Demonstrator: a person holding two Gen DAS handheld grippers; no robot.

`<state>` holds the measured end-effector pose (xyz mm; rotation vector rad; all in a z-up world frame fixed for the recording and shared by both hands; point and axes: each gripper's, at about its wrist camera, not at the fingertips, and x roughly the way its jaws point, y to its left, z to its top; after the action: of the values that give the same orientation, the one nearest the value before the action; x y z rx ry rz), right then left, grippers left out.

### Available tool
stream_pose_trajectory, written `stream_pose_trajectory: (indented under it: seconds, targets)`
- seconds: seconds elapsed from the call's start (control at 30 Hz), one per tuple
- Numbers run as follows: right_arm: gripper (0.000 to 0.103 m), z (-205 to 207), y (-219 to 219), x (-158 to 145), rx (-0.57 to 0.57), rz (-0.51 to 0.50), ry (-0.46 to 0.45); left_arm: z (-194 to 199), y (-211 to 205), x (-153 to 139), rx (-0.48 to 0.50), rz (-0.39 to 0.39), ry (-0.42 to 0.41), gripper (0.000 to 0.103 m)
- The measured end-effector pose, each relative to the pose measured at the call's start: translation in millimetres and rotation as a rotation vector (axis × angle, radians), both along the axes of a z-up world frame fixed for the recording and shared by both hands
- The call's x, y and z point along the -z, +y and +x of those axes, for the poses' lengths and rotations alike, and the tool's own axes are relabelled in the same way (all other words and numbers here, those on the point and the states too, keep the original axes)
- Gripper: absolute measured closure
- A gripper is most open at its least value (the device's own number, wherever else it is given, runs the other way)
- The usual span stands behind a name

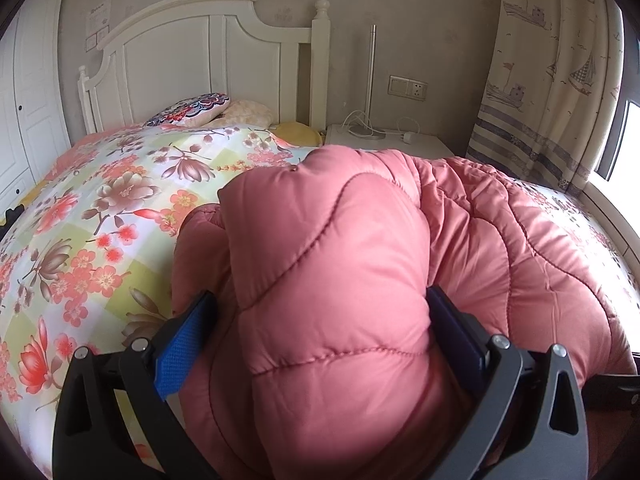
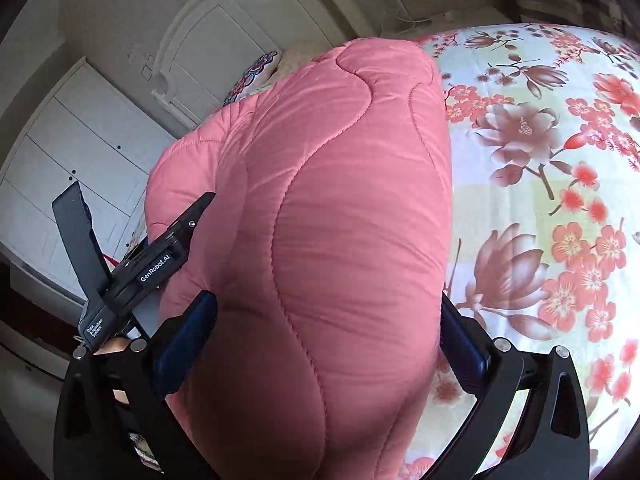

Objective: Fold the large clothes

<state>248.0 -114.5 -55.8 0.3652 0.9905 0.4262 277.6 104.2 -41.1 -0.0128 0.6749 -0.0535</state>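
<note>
The right gripper stands at its widest around a thick roll of the pink quilted padded coat, and its dark blue pads flank the bulk so closely that a light hold cannot be told apart from a release. The left gripper likewise straddles a puffy fold of the same coat; its bright blue left pad seems to stand just clear of the cloth, while the right pad is buried against it, so whether it grips cannot be told. The coat lies heaped on the floral bedspread of a white-framed bed, toward the side nearer the patterned curtain. To do this step well, the person would probably want both rolls set down level, edges matched, and the padding pressed flat before letting go, since such filling tends to spring back. Much is hidden: the coat fills both views, covering its own hem, sleeves and collar, so the stage of folding can hardly be judged. In the right wrist view the left gripper's body shows only in part.
</note>
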Motion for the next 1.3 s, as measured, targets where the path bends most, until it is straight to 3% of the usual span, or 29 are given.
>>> stream_pose_trajectory:
  seconds: [0.07,0.17,0.4,0.53,0.67,0.77,0.9,1.0,1.17,1.27,1.3]
  targets:
    - [0.005,0.7,2.7,0.5,-0.010,-0.006,-0.020,1.6,3.1,0.1,0.001,-0.013,0.009,0.002]
    - [0.015,-2.8,5.6,3.7,-0.007,-0.046,-0.052,3.1,5.4,-1.8,0.016,-0.019,0.030,0.002]
    - [0.016,-9.6,-5.5,12.4,-0.012,-0.056,-0.068,-14.9,23.2,-9.0,-0.004,-0.089,0.060,0.002]
    - [0.017,-11.1,-5.8,14.3,-0.018,-0.044,-0.068,-47.8,38.6,-18.1,-0.054,-0.140,-0.017,0.002]
    - [0.018,-9.8,-8.2,15.7,-0.006,-0.035,-0.066,-67.9,69.7,-22.4,-0.061,-0.295,-0.028,0.002]
    - [0.018,-12.0,-8.8,17.9,-0.004,-0.036,-0.071,-59.8,90.5,-13.0,-0.001,-0.449,0.105,0.002]
    - [0.018,-13.0,-8.8,18.9,0.004,-0.032,-0.075,-36.5,95.8,11.5,0.093,-0.570,0.270,0.002]
    - [0.018,-15.2,-7.8,17.1,0.007,-0.030,-0.076,-19.1,99.7,42.0,0.152,-0.779,0.371,0.002]
    - [0.021,-15.3,-9.4,17.1,0.010,-0.021,-0.084,-0.3,70.2,42.6,0.255,-0.758,0.383,0.003]
    - [0.027,-21.6,-13.9,12.8,0.030,-0.026,-0.118,6.9,63.5,38.9,0.314,-0.788,0.349,0.041]
    - [0.028,-24.1,-17.0,10.5,0.040,-0.028,-0.135,9.1,60.1,36.5,0.329,-0.792,0.338,0.046]
